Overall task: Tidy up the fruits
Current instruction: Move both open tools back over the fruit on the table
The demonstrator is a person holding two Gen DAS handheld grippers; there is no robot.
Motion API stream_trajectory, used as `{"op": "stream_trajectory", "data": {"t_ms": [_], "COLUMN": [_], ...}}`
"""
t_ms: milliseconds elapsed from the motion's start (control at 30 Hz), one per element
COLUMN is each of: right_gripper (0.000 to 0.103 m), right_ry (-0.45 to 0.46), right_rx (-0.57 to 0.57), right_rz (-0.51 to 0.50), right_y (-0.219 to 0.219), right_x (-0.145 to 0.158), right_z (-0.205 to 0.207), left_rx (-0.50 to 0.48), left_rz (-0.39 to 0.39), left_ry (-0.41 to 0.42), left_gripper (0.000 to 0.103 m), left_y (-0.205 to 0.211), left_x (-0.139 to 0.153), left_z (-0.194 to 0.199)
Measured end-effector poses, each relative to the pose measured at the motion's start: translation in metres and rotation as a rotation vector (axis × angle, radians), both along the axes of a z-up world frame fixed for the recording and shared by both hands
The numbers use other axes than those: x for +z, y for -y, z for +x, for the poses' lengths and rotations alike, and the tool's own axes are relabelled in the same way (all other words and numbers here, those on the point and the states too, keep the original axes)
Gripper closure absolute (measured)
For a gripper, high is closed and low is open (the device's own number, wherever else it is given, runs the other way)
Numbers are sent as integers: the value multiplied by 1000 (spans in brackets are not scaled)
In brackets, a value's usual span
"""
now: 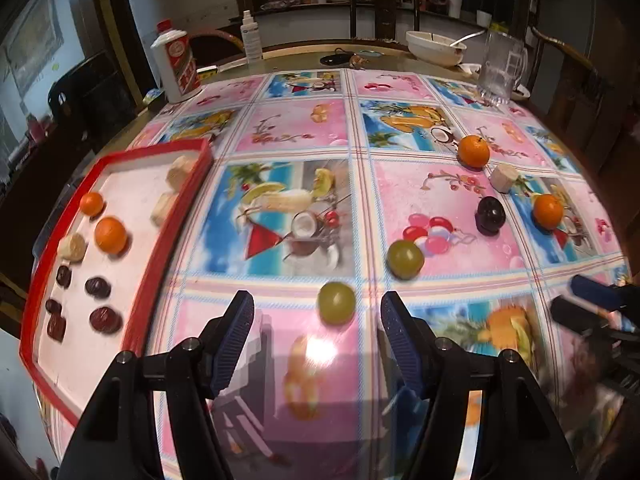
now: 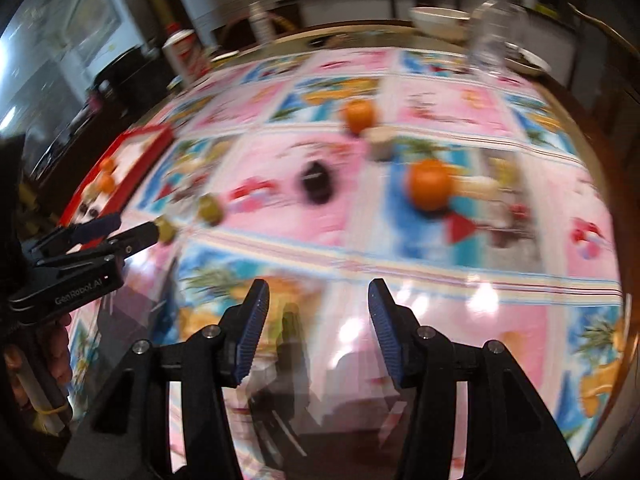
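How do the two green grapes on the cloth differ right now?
The near grape sits just ahead of the open left gripper, between its fingers' line; the far grape lies farther out and to the right. The near grape rests near a striped border of the tablecloth, the far grape on a pink square beside printed balloons. Both are round, green, and outside the red tray.

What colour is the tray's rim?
Red, around a white inside. The tray shows best in the left wrist view.
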State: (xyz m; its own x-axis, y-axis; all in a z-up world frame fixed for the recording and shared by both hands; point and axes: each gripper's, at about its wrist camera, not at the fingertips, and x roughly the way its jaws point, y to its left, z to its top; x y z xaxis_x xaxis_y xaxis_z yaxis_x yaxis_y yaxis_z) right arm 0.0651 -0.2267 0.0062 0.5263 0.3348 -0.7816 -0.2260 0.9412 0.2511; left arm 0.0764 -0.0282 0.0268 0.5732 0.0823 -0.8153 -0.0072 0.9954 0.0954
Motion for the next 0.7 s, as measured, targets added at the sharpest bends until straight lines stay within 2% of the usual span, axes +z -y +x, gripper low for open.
{"op": "stream_trajectory", "data": {"t_ms": [300, 467, 567, 700], "right_gripper": [50, 50, 50, 51], "right_ry": [4, 0, 24, 66], "right_rx": [-88, -68, -25, 23], "right_rz": [1, 5, -42, -112], "right_y": [56, 51, 37, 23], "right_x": [-10, -16, -17, -18], "right_z": [34, 65, 76, 82], "left_rx": [34, 46, 50, 30], "left_rz": [31, -23, -74, -70], "left_ry": [-33, -20, -10, 20], "left_gripper": [37, 37, 37, 37], "left_y": [-5, -12, -18, -18], "left_x": [-19, -21, -22, -24], "left_z": [7, 7, 4, 0]}}
